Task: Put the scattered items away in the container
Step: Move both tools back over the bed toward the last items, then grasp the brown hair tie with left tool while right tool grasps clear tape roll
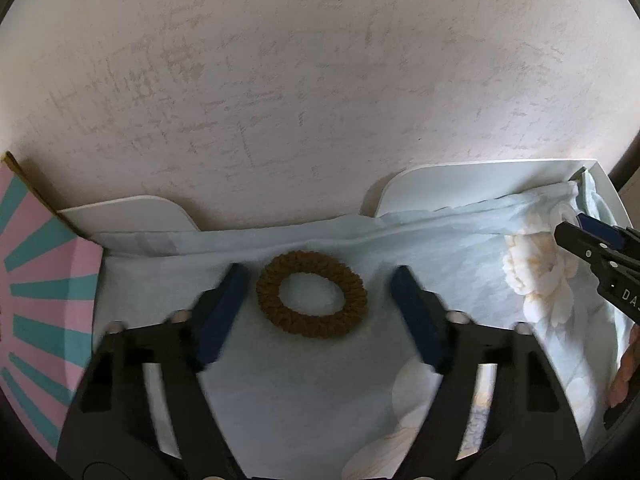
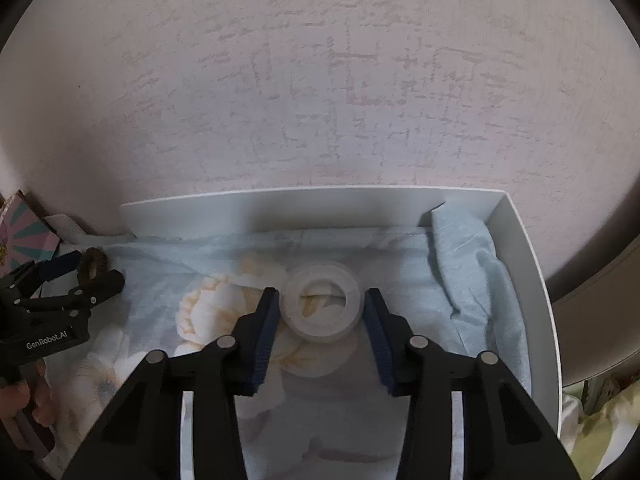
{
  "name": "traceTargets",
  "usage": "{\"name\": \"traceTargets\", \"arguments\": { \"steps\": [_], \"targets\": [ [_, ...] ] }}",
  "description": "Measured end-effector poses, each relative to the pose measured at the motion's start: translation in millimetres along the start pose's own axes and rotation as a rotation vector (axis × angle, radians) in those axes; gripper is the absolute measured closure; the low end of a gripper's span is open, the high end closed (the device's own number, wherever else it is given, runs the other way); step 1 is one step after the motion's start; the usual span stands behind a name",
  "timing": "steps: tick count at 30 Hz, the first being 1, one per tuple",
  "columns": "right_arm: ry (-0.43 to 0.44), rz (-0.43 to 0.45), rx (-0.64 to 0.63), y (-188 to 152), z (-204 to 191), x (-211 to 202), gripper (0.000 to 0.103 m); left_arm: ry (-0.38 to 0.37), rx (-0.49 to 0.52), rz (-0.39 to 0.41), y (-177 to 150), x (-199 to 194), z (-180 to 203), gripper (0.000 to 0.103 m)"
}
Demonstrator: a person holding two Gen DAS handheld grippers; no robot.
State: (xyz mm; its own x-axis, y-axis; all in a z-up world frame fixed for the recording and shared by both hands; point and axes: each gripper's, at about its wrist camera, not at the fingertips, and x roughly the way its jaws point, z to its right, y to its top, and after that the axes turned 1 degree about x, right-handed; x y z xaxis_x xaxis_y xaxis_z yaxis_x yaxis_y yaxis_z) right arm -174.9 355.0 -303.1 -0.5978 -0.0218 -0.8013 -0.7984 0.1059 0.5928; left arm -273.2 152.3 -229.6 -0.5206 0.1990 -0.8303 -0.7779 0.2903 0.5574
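A brown knitted scrunchie [image 1: 311, 295] lies flat on the pale blue floral cloth [image 1: 304, 392] that lines the white tray [image 1: 480, 176]. My left gripper [image 1: 318, 280] stands astride it; its blue pads [image 1: 222, 312] look blurred and a gap shows on each side, so it is open. A translucent white tape roll [image 2: 322, 305] rests on the cloth further right. My right gripper [image 2: 321, 294] has it between its pads [image 2: 266, 336], which sit against the roll's sides. In the right wrist view the left gripper [image 2: 86, 270] and scrunchie [image 2: 91, 266] appear at far left.
The tray's white back wall [image 2: 280, 212] and right wall [image 2: 536, 280] stand against a textured pale wall. A pink and teal striped box [image 1: 44, 300] borders the tray on the left. The cloth bunches up in the tray's right corner [image 2: 468, 264]. A person's hand [image 2: 24, 396] shows at lower left.
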Motion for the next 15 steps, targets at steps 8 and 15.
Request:
{"name": "traceTargets", "arguments": {
  "steps": [8,15],
  "targets": [
    [0.008,0.023,-0.022,-2.0,-7.8,-11.7,0.063,-0.022,0.021,0.002,-1.9,-4.2,9.9,0.084],
    [0.001,0.042,-0.050,-6.4,-15.7,-23.9,0.063,-0.008,0.021,0.013,-7.3,-10.6,7.6,0.090]
  ]
}}
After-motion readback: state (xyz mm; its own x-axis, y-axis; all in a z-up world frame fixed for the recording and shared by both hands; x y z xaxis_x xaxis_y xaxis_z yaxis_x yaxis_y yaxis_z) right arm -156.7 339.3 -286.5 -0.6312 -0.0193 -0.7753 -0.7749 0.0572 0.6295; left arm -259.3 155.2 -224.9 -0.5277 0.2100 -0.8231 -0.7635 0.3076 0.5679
